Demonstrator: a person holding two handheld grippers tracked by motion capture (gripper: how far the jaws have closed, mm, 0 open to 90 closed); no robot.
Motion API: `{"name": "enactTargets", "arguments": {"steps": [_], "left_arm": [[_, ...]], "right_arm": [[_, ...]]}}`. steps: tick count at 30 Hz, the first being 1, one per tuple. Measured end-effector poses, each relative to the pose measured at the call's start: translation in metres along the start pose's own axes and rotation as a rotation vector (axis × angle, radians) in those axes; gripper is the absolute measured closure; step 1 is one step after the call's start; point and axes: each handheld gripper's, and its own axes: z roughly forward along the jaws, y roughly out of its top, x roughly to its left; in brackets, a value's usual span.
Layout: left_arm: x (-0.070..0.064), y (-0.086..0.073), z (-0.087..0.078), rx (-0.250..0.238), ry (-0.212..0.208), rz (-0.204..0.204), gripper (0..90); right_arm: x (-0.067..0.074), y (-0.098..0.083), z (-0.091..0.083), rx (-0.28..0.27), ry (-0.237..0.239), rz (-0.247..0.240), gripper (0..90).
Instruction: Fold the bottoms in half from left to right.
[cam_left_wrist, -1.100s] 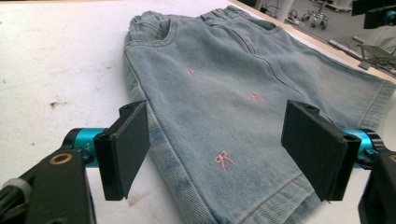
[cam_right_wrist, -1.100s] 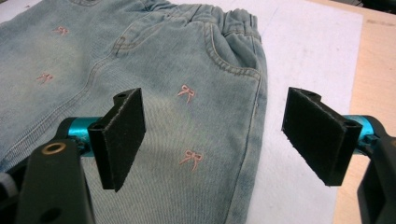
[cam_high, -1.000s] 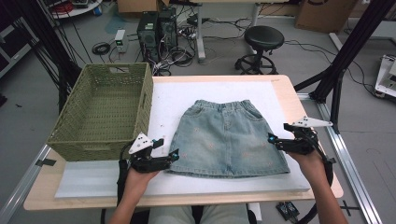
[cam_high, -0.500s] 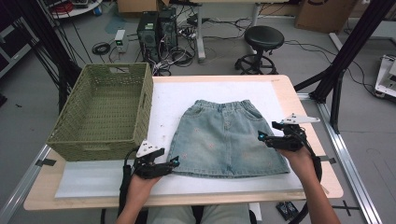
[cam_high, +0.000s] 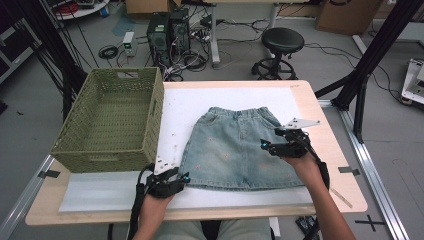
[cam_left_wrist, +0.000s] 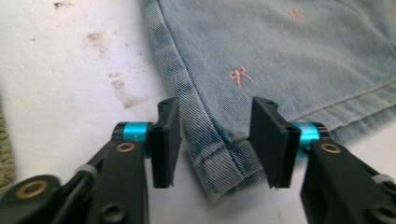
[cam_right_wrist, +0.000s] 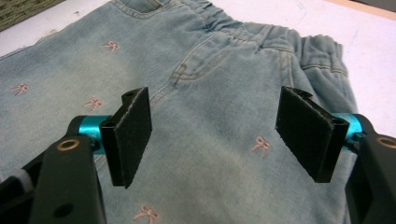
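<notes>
The left gripper (cam_left_wrist: 215, 140) is standing with its jaws parted, straddling the hem corner of the denim skirt (cam_high: 240, 150), which is lying flat at the table's (cam_high: 327, 150) centre, at three o'clock from the green basket (cam_high: 110, 122). The right gripper (cam_right_wrist: 212, 140) is gaping wide above the skirt's right side. A clean pinch probably means lowering until both pads are bracketing the doubled hem, then closing squarely.

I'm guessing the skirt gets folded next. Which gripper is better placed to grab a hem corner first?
Left, probably. The left gripper has its open jaws either side of the denim skirt's hem corner. The right gripper hovers open over the skirt's pocket area, away from any corner.
</notes>
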Motion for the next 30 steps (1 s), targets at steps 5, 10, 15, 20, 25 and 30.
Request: {"name": "enactTargets", "arguments": {"steps": [5,10,15,20,25,30], "left_arm": [[-0.001,-0.004,0.0,0.003,-0.001,-0.006,61.2],[0.0,-0.006,-0.001,-0.006,-0.017,-0.003,70.3],[0.0,-0.008,-0.005,-0.018,-0.047,-0.002,72.8],[0.003,-0.011,-0.011,-0.041,-0.087,-0.024,72.8],[0.003,-0.011,-0.015,-0.055,-0.11,-0.033,72.7],[0.003,-0.013,-0.017,-0.065,-0.126,-0.033,72.8]], "right_arm": [[0.004,0.004,0.008,0.014,0.015,-0.002,27.2],[0.014,0.012,0.023,0.03,0.043,-0.012,28.2],[0.027,0.029,0.048,0.037,0.091,-0.031,32.4],[0.048,0.05,0.077,0.061,0.136,-0.066,32.9],[0.071,0.072,0.106,0.086,0.17,-0.091,32.9],[0.089,0.09,0.134,0.104,0.21,-0.082,34.7]]}}
